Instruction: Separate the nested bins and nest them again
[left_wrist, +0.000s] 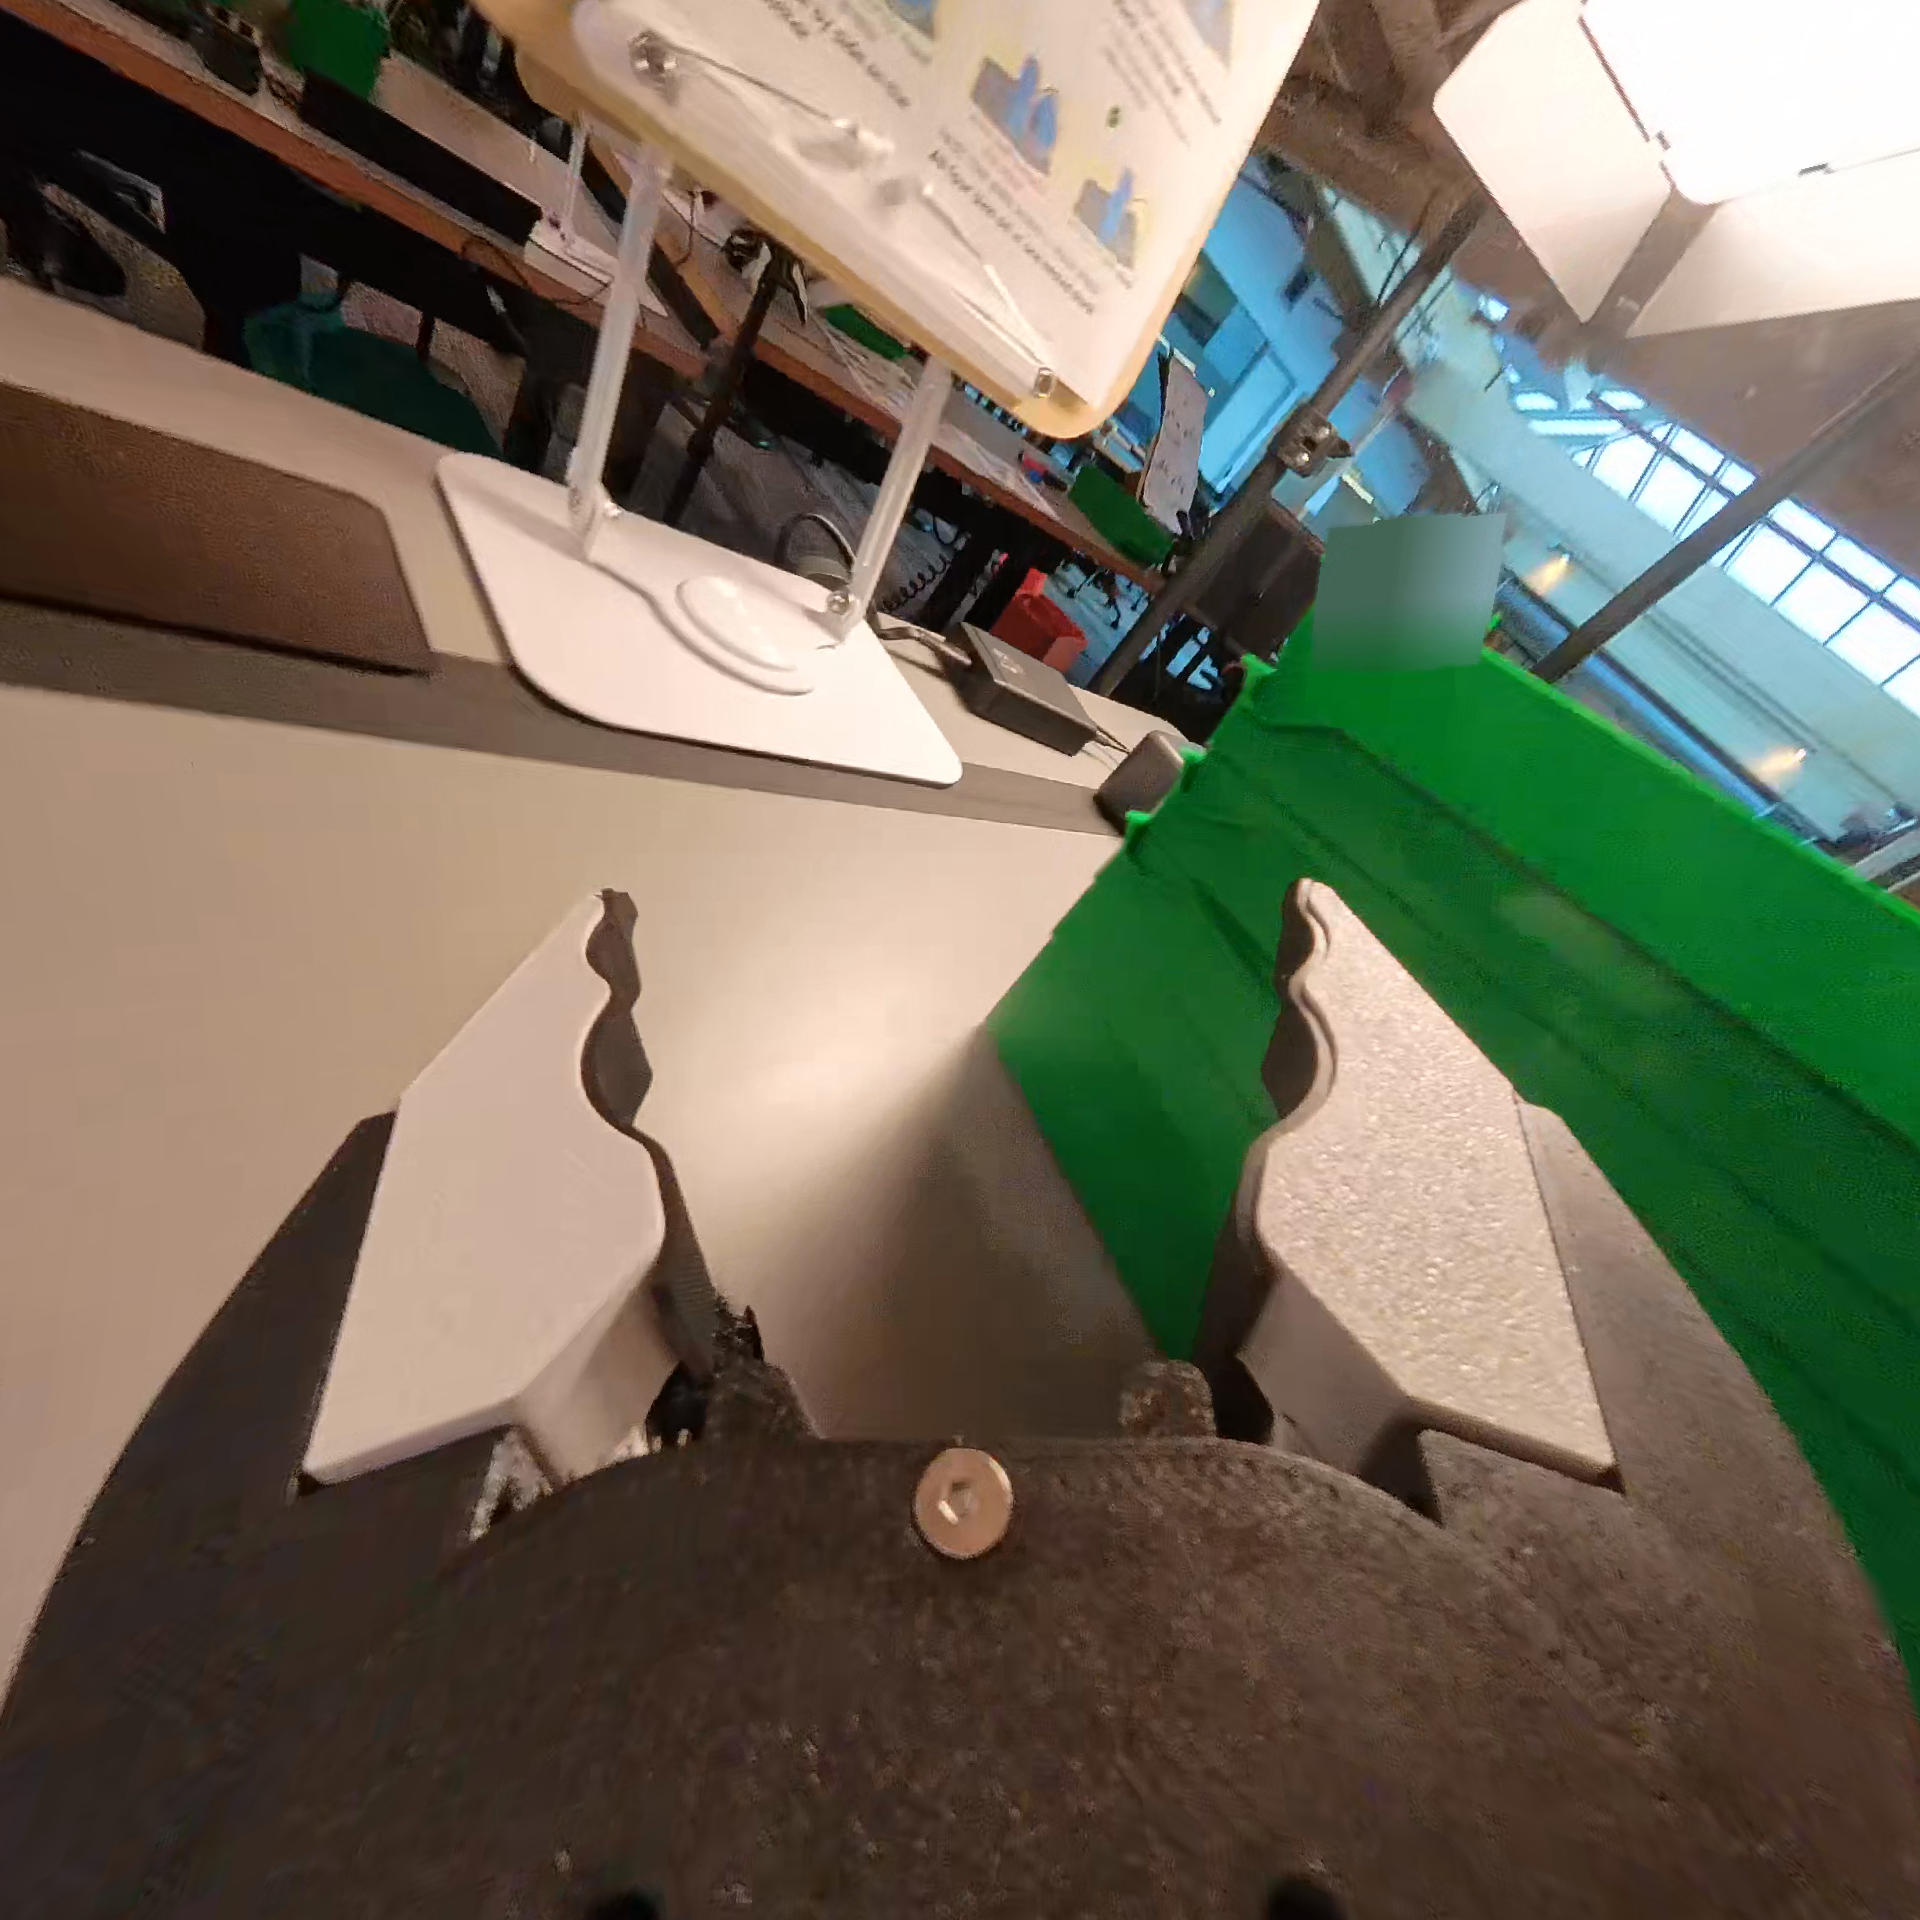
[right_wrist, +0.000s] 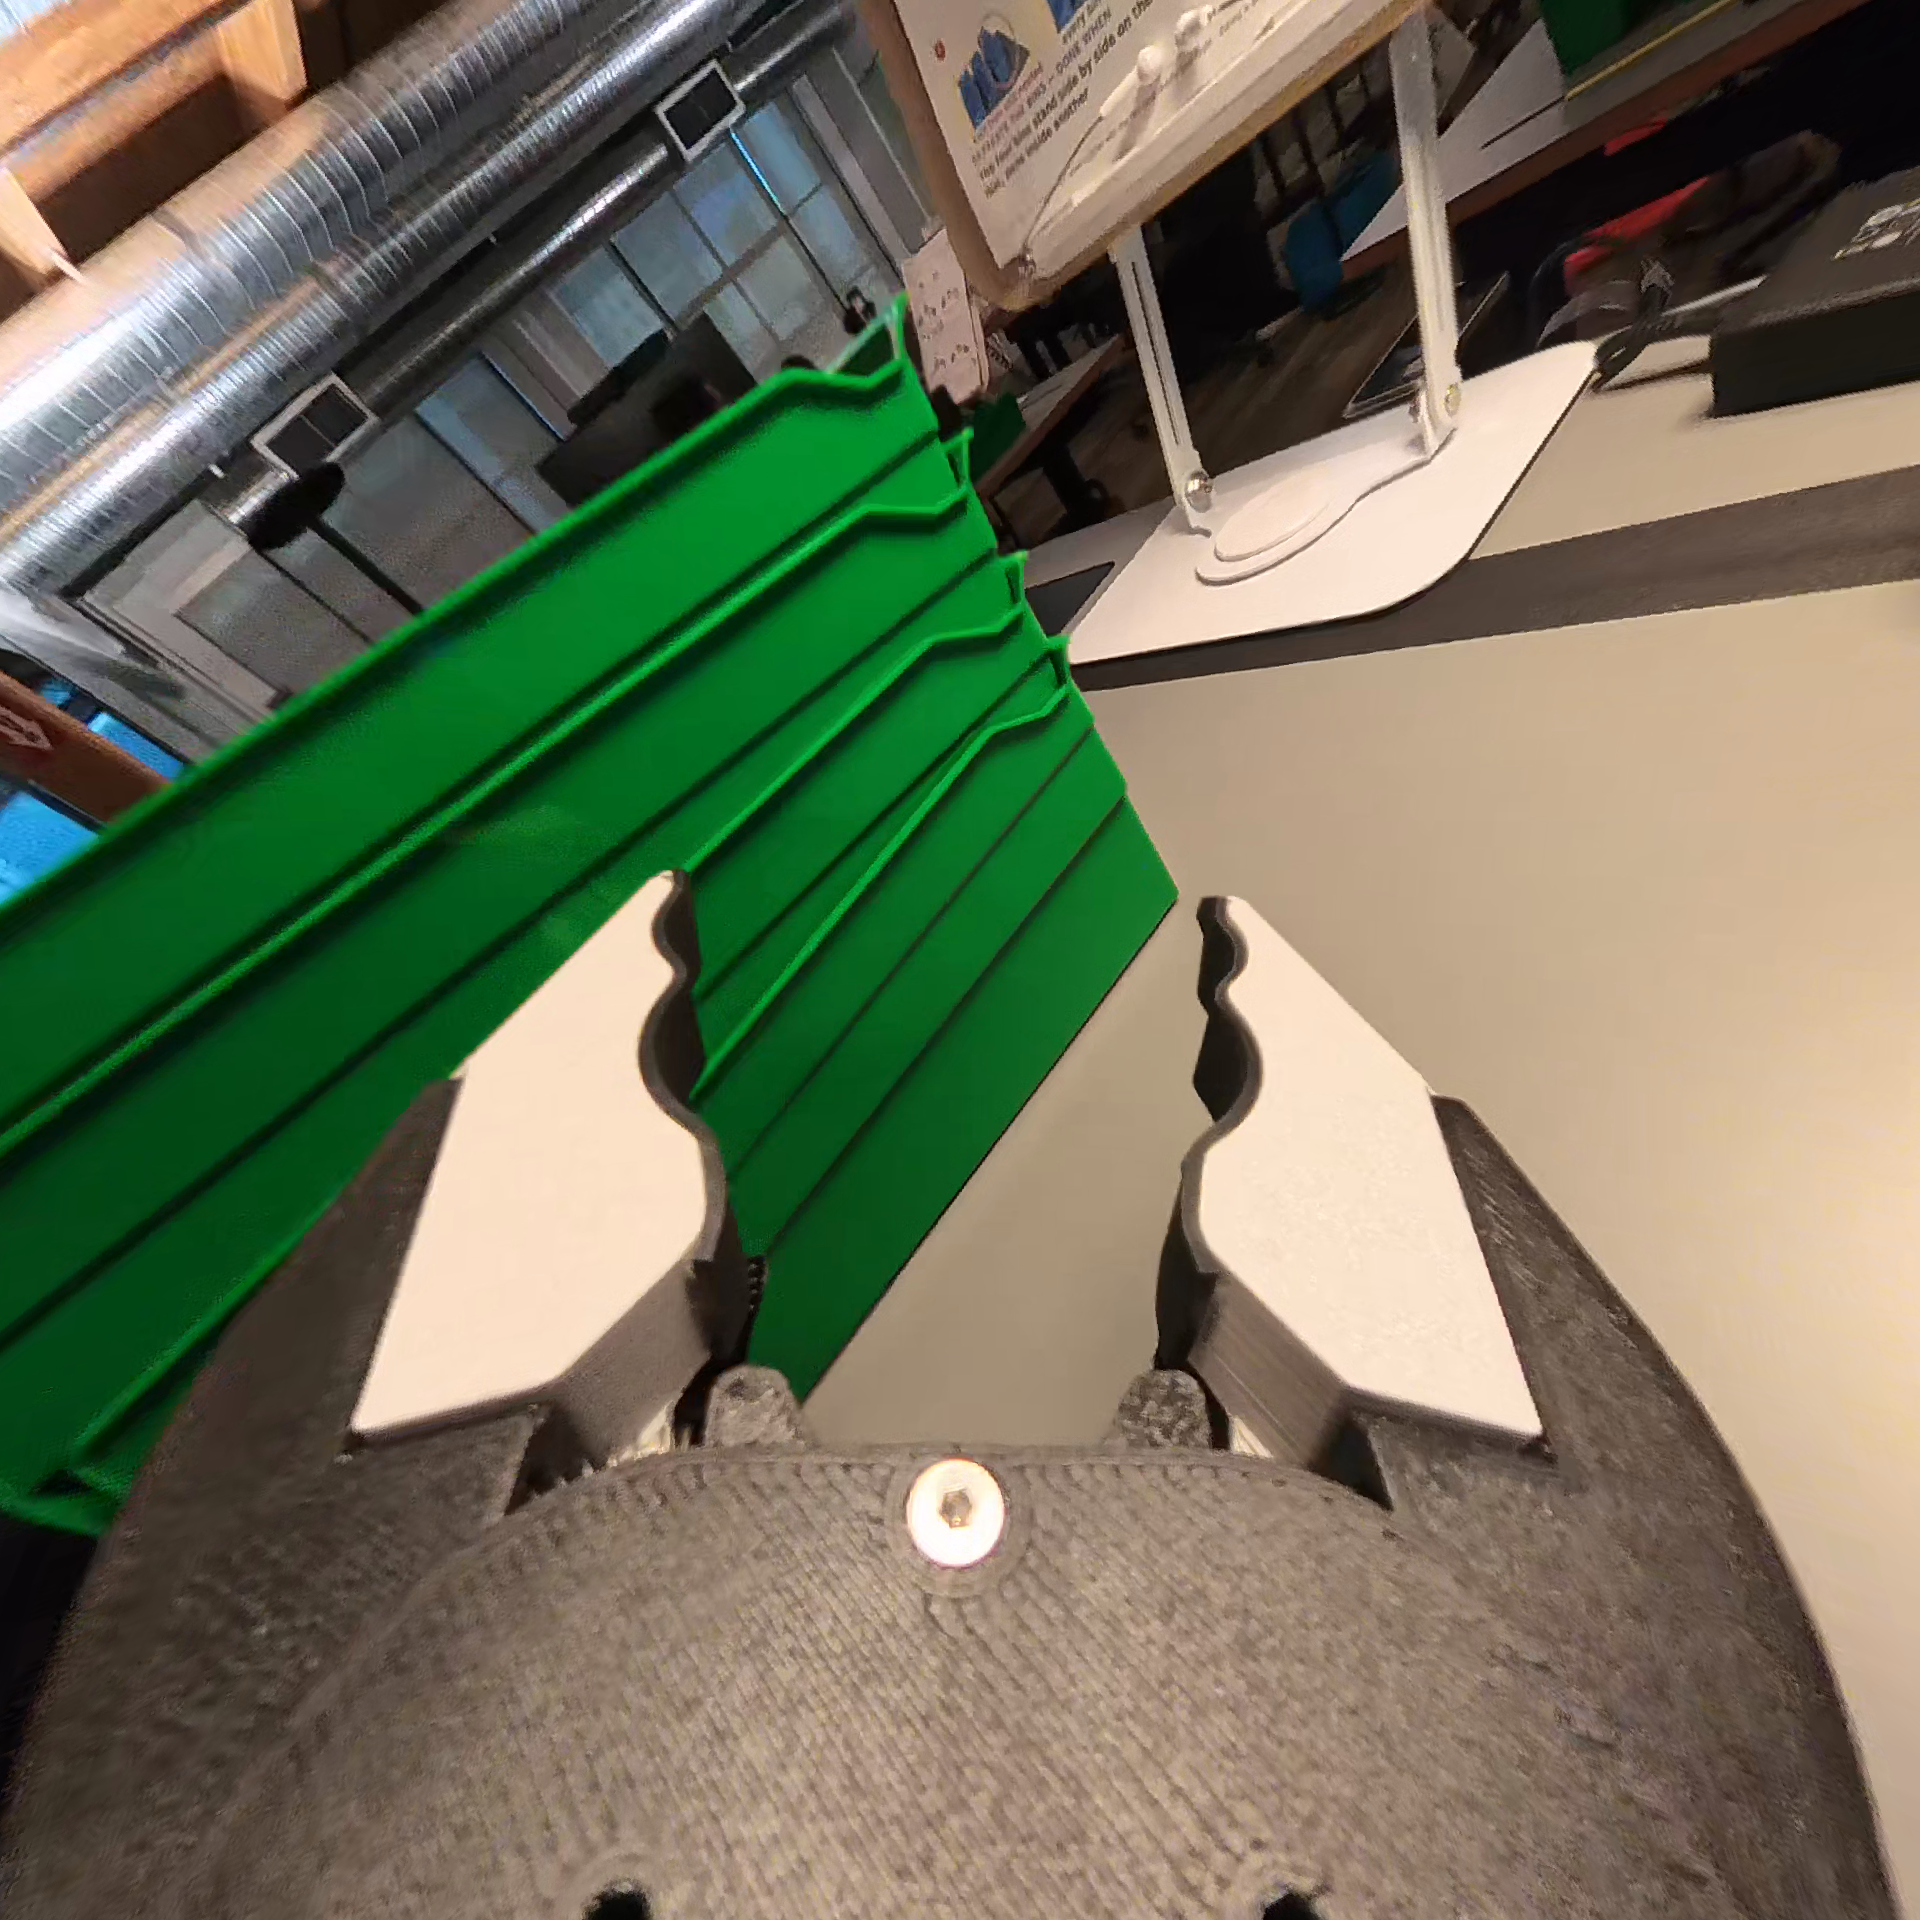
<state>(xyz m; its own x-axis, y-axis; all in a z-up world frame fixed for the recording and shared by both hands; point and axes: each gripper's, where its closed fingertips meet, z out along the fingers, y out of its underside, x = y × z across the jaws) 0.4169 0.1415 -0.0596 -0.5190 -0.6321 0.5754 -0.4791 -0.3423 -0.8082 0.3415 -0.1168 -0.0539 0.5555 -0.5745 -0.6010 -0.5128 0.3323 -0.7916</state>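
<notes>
Fingers of both the left gripper (left_wrist: 951, 997) and right gripper (right_wrist: 940, 997) are standing apart, gripping nothing, flanking the green nested bins (right_wrist: 540, 748) sitting centre-left on the surface (right_wrist: 1507, 935), apparently awaiting separation.

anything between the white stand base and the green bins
Only bare grey table with a dark strip across it lies between the white stand base and the green bins, shown in the right wrist view.

The green bins (right_wrist: 436, 790) are showing smooth, ribbed plastic; the bench (right_wrist: 1507, 831) is looking matt; each hand-held gripper (right_wrist: 940, 914) is showing grainy printed plastic.
</notes>
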